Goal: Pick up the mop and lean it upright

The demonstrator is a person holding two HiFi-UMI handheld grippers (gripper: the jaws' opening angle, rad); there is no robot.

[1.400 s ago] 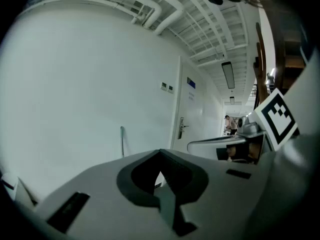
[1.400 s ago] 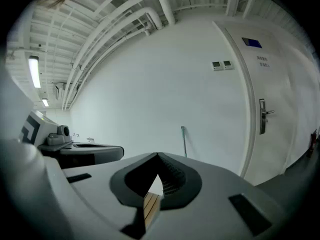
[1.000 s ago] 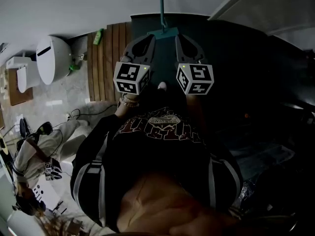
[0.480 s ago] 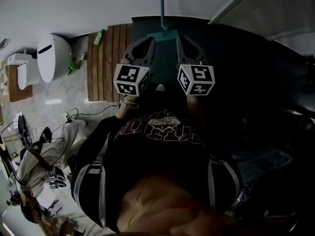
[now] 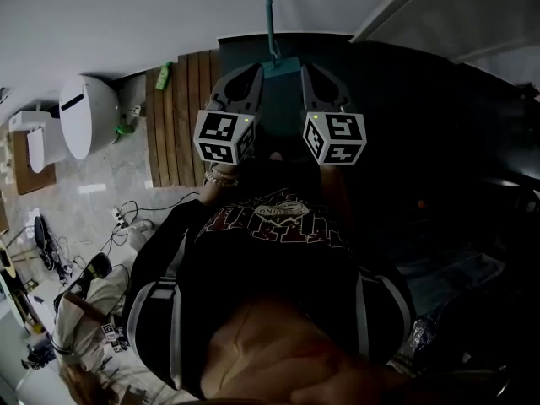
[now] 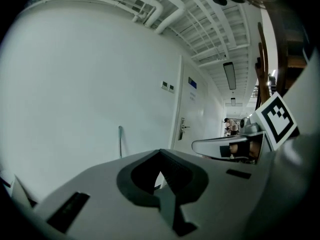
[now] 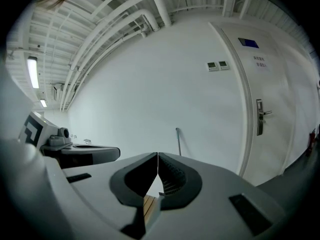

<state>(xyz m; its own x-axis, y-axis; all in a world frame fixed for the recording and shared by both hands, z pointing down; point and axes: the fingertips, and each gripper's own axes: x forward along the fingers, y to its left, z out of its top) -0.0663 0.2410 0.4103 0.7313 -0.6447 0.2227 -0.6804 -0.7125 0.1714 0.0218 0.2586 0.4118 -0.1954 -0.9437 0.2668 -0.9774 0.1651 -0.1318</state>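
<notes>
Left gripper: my left gripper [image 6: 160, 153] is clenched, its jaw tips together with nothing between them.
Right gripper: my right gripper [image 7: 158, 156] is clenched as well, tips meeting, empty.
Pair: from the head view I see both side by side, pointing toward the wall.
Mop: the mop [image 5: 271, 15] stands upright, its teal handle leaning on the white wall [image 5: 126, 24] and its head on the dark floor [image 5: 405, 99] just ahead of both tips; neither gripper holds it.
Surroundings: a wooden slat mat [image 5: 181, 108] lies to the left, with a toilet [image 5: 84, 112] beyond it; a door [image 7: 265, 109] stands right of the mop.

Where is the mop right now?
In the head view the mop leans on the white wall at top centre, beyond the left gripper and right gripper.
</notes>
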